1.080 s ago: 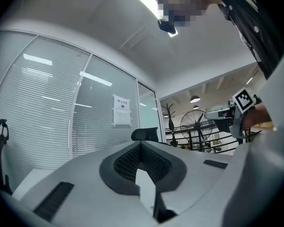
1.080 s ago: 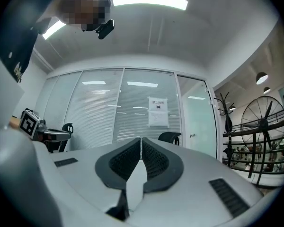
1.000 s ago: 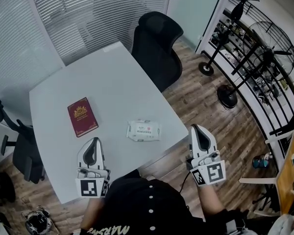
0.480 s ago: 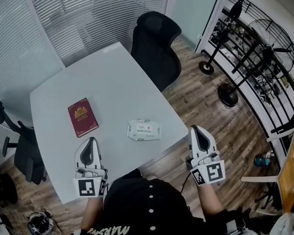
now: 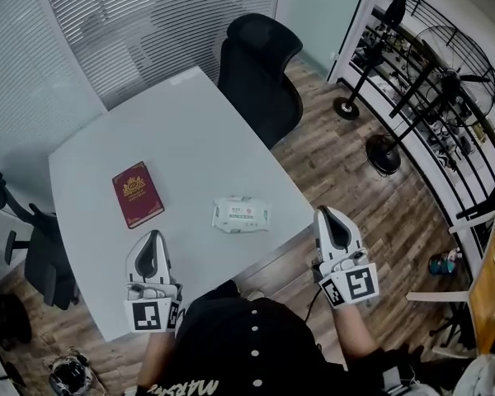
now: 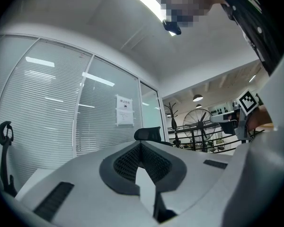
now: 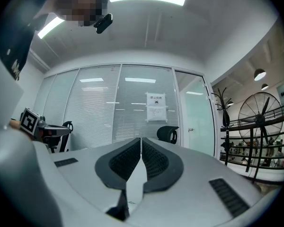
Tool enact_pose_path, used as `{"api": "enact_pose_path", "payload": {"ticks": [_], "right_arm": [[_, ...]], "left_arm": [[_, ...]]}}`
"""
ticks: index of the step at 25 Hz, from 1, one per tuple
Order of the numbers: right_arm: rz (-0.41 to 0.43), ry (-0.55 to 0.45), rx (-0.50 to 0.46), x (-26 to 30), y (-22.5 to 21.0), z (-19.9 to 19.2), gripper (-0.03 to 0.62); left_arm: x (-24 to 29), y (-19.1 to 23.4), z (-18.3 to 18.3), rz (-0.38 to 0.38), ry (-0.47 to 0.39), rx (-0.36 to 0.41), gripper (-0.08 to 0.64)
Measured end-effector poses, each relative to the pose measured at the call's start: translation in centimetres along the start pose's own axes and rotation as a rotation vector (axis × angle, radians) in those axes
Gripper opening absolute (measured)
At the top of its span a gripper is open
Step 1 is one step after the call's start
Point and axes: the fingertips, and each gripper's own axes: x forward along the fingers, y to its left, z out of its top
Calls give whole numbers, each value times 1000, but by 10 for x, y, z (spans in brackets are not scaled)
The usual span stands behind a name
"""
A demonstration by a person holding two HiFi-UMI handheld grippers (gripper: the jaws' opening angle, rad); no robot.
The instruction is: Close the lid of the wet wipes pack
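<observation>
Both the left gripper point(image 5: 153, 239) and the right gripper point(image 5: 330, 214) have jaws closed tight on nothing, and the wet wipes pack point(image 5: 241, 214) lies on the white table point(image 5: 190, 130) between them, its long side running left to right.

Table top point(image 5: 190, 130): mostly bare, wide room to move.
Red book point(image 5: 137, 194): lies flat on the left, well apart from the wet wipes pack point(image 5: 241, 214).
Left gripper point(image 5: 153, 242) to pack: open way over the table.
Right gripper point(image 5: 330, 217) to pack: open way past the table edge.
Black chair point(image 5: 260, 77): at the far side.
</observation>
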Motion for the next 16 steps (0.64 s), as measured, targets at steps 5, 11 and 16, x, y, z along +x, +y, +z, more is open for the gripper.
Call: {"api": "enact_pose_path", "payload": {"ticks": [5,11,16], "right_arm": [[2,5,-4,2,0,-1,35],[8,0,-6,2,2,1,35],[5,2,-9,0,2,0,35]], "left_arm": [[0,1,0,4,-4,-3,6],[-3,3,1,16,-5,-11,8],[-6,3,2,15,-10,-3,8]]}}
